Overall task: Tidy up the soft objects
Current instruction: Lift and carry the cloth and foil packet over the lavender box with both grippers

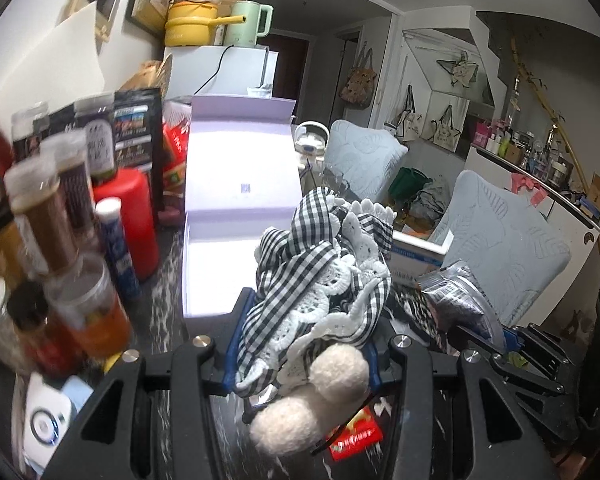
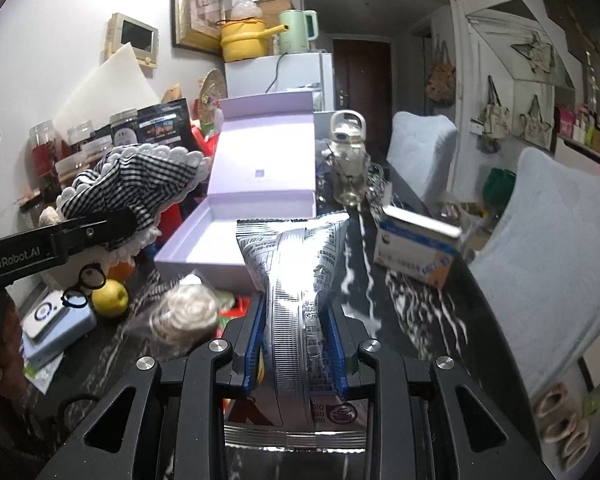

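Carrying step: left gripper [image 1: 304,344] clamps the checked cloth [image 1: 320,268], right gripper [image 2: 296,344] pinches the foil bag [image 2: 300,272]; next, lower both into the far open box [image 2: 228,236].

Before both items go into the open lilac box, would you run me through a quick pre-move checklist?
1. Left gripper grips checked cloth: ok.
2. Right gripper grips silver snack bag: ok.
3. Lilac box open, lid upright: ok.
4. Box interior free of items: ok.
5. Cloth's pompoms clear of the table while dangling: cannot tell.
6. Water bottle beside the box out of the path: cannot tell.
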`<state>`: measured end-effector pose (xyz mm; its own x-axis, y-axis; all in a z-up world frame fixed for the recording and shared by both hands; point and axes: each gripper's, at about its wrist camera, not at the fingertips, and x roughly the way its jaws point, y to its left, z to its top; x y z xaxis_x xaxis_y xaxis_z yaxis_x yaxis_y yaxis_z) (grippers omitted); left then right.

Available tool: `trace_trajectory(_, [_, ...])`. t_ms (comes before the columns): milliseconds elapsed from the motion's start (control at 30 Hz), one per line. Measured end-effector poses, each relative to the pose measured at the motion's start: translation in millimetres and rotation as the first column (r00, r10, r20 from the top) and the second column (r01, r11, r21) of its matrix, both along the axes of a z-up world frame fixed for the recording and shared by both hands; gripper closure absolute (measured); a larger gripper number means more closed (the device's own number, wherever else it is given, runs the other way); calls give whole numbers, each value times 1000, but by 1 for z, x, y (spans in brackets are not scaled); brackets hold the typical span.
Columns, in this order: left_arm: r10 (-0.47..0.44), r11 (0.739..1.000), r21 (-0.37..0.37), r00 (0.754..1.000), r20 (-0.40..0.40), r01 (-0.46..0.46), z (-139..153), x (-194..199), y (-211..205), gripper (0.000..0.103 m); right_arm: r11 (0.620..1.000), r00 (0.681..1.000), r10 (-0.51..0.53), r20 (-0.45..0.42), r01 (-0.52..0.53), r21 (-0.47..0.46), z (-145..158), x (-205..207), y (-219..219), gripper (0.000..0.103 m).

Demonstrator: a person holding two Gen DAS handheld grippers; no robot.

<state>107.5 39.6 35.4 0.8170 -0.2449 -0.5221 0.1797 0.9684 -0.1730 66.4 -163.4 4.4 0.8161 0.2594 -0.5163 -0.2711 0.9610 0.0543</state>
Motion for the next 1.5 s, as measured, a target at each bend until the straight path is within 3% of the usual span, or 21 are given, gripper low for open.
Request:
trace_trajectory(400, [-15, 1000, -5, 999, 42, 15, 40, 55, 1, 57, 999, 999, 44, 30, -43, -4, 44, 59, 15, 75])
trace_trajectory(767, [-23, 1000, -6, 999, 41, 24, 48, 114, 1, 57, 998, 998, 67, 19, -67, -3, 55, 120, 26, 75])
trace_trajectory(1100, [21, 1000, -9, 1000, 11, -21, 36, 169, 14, 57, 995, 995, 103, 3, -103, -2, 54, 175, 44, 75])
trace_trajectory(1500, [104, 991, 89, 993, -60, -98, -3, 230, 22, 57, 991, 990, 133, -47, -134, -28, 32, 246, 69, 75])
